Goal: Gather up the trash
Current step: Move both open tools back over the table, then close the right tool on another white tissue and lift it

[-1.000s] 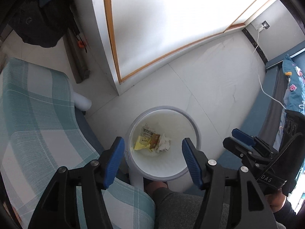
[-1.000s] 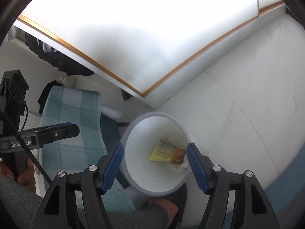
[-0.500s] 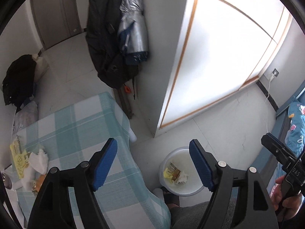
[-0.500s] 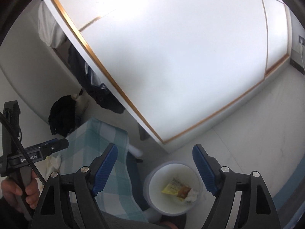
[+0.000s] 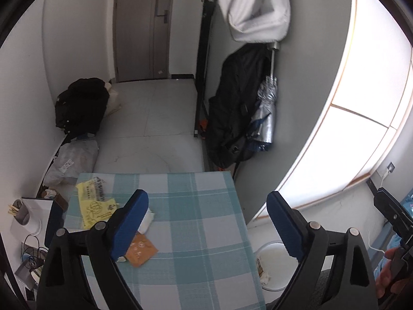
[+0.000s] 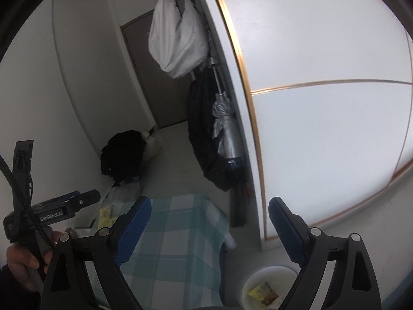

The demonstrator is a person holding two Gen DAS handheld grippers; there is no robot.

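Yellow wrapper (image 5: 94,205) flat on table (image 5: 196,222), long axis running away.

Table (image 5: 196,219) right half bare, open approach; wrappers (image 5: 95,206) crowd its left side. White bin (image 5: 277,281) on the floor just beside table's right edge, mouth unobstructed.

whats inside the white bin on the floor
The white bin holds a yellow wrapper and a brown wrapper; the right gripper's finger covers its right side.
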